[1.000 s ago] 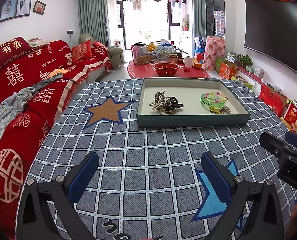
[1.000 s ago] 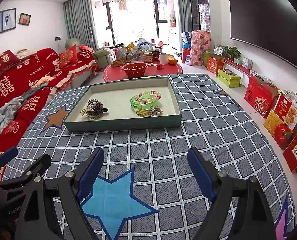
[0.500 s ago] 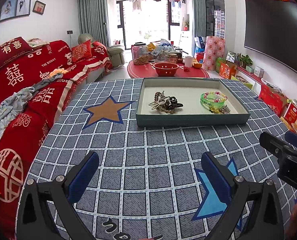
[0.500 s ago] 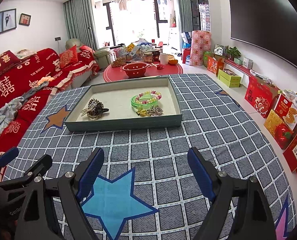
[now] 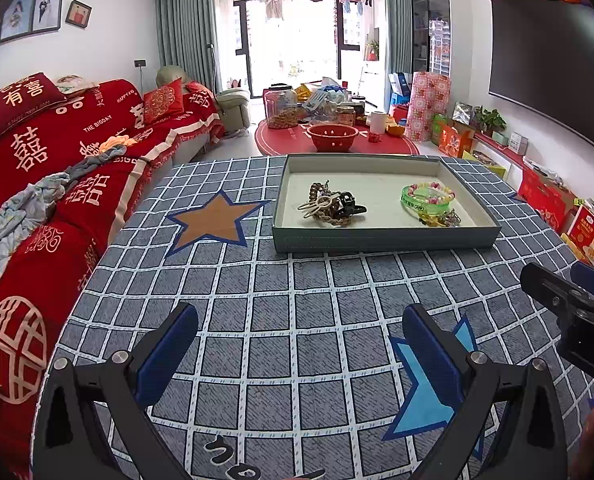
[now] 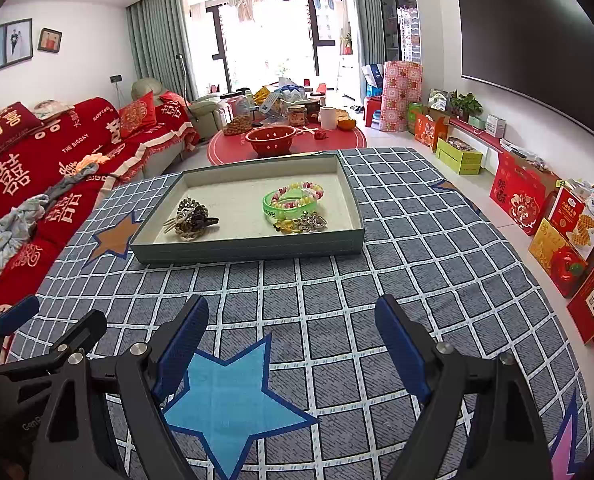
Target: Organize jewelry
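Observation:
A shallow grey-green tray (image 5: 381, 242) (image 6: 249, 249) sits on the checked blue tablecloth at the far side. Inside it on the left lies a heap of hair clips and braided bands (image 5: 331, 208) (image 6: 191, 220). On its right lie a green bangle with a pastel bead bracelet (image 5: 427, 196) (image 6: 293, 200) and small charms (image 5: 441, 220) (image 6: 303, 223). My left gripper (image 5: 299, 330) stands open over the cloth, well short of the tray, nothing between its fingers. My right gripper (image 6: 291, 318) is likewise open and empty, beside the left one.
A red-covered sofa (image 5: 57, 168) runs along the left of the table. Beyond the tray a low red round table (image 5: 337, 142) carries a red bowl and jars. Red gift boxes (image 6: 557, 232) line the floor on the right under a wall screen.

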